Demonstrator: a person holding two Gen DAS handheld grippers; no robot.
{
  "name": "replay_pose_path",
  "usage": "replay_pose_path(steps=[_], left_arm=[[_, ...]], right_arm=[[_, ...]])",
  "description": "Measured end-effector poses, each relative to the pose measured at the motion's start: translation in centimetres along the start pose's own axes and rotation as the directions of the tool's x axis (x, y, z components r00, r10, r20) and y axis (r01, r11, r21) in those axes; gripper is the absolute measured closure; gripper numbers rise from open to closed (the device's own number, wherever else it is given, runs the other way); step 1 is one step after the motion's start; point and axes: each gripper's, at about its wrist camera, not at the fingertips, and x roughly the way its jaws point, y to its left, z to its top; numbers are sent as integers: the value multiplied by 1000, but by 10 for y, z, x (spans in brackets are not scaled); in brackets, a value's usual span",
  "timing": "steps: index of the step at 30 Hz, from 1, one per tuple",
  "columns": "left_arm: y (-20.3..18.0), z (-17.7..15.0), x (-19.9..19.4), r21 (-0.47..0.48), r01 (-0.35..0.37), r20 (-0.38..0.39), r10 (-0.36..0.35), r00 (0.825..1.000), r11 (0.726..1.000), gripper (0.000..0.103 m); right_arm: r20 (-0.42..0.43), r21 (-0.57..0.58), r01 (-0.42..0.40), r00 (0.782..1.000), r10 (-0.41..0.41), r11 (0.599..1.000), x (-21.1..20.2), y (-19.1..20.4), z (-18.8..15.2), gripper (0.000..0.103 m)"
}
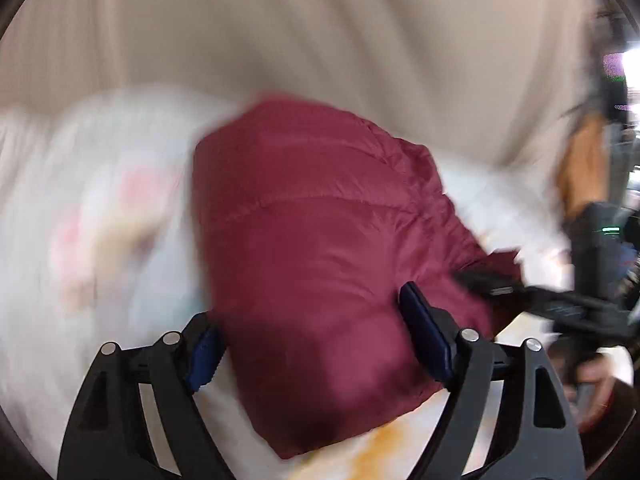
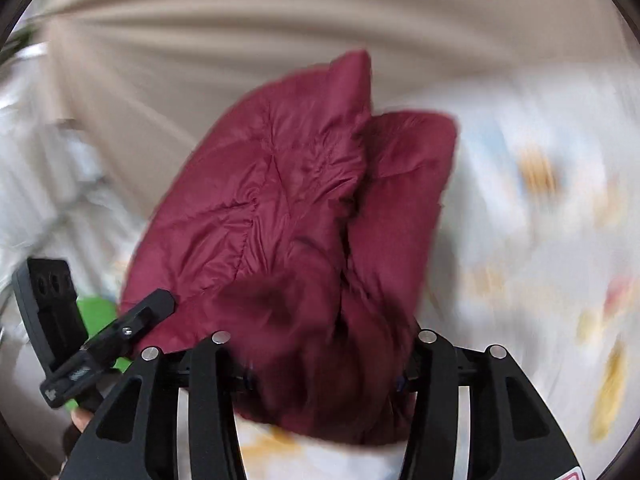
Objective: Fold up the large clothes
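The maroon puffer jacket [image 1: 320, 248] lies bunched on the patterned sheet [image 1: 100, 220] of a bed. The left claw [image 1: 308, 340] stands released, fingers straddling the jacket. The right claw [image 2: 324, 380] has fabric between its fingers; whether it is clenched cannot be determined. The padding appears light, soft and slippery; grasp at quilted seams or hem. Motion blur obscures the surroundings.

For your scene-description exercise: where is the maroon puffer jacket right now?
In both wrist views the maroon puffer jacket lies bundled mid-frame on the white patterned sheet, between each gripper's open fingers, beige curtain behind.
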Motion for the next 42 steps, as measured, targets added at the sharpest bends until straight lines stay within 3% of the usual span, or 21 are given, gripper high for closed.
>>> replay_pose_path(steps=[1,2,6,10,12,15,18,19,22,24,27,31,35,39,42], left_arm=[[14,-14,6,-38,35,-17,-35,999,999,23],[22,-23,-3,-56,83,19,-82,996,995,23],[36,-27,-38,-87,133,39,-130,991,987,22],[22,-27,-75,-54,98,65,-94,993,994,18],[7,-27,-74,-12,81,21,-81,996,997,17],[-20,-31,-63,82,5,-11,-4,1000,997,17],[-41,-42,-45,187,-113,-14,118,993,976,18],[-43,-47,-34,224,-176,-21,185,982,959,18],[-31,-54,-20,222,-294,-21,306,952,930,23],[-7,-54,-18,147,-327,-29,335,942,934,25],[18,-55,-14,45,-265,-74,268,961,963,24],[21,-57,-7,38,-308,-75,310,948,951,23],[20,-61,-19,27,-303,-85,304,949,953,24],[1,-67,-61,96,-301,-7,303,953,949,24],[-6,-62,-98,75,-284,72,279,958,956,21]], right_arm=[[17,25,-50,999,49,998,-3,-12,-11,56],[30,60,-93,995,91,994,-12,-24,-21,55],[57,106,-134,990,129,985,-35,-38,-32,53],[128,2,-45,991,44,999,-65,-15,-27,60],[138,-52,-10,990,17,999,-68,0,-23,73],[123,-152,41,992,-22,988,-49,47,-17,95],[151,-266,162,981,-125,950,-32,74,-21,100],[139,-287,186,979,-151,940,-23,76,-20,101],[89,-257,246,969,-230,935,-5,55,-21,102],[56,-225,271,963,-265,936,2,36,-28,103],[21,-185,252,967,-252,950,11,17,-39,103],[17,-182,253,967,-254,950,16,13,-43,103],[7,-158,236,971,-238,959,13,9,-44,103],[1,-117,207,978,-208,971,-8,2,-51,103],[12,-91,187,982,-187,978,-31,2,-57,103]])
